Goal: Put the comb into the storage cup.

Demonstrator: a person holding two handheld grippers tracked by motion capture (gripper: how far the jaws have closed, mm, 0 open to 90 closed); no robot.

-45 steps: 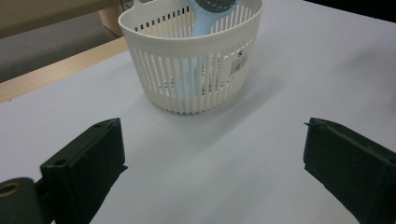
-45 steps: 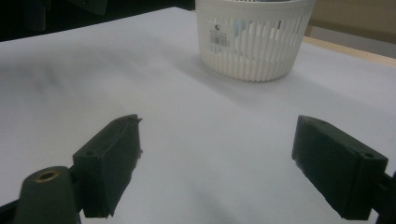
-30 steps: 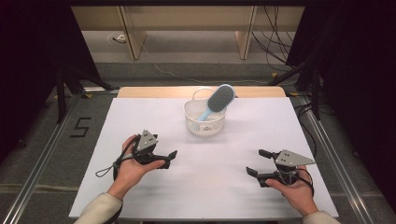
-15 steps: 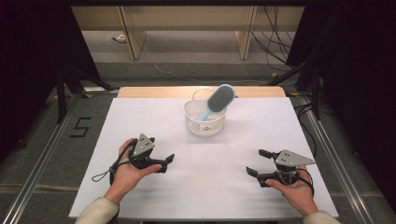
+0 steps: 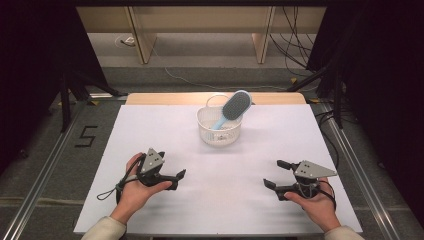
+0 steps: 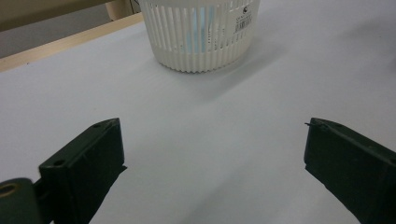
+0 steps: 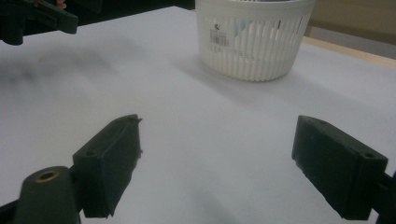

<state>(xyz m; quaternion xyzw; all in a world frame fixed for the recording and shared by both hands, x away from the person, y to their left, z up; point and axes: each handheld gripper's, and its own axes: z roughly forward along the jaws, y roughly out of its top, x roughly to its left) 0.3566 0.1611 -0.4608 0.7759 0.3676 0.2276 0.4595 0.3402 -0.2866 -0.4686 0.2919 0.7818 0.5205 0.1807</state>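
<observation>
Because the hairbrush is standing head-up in the white basket, with its pale blue handle down inside and its grey head leaning out over the far right rim, I am treating the brush and basket as the things to work on. The basket is sitting toward the far middle of the white table, well apart from both of my hands, so nothing is crowding it and either side has an open run in. Through the slatted wall I am seeing the blue handle in the left gripper view.

I am holding the left gripper low on the near left with its jaws spread wide and empty, pointing across toward the middle. I am keeping the right gripper on the near right, jaws also wide apart and gripping nothing, aimed inward. Both are resting apart from each other, I judge, so the two can come at the basket from opposite sides without clashing.
</observation>
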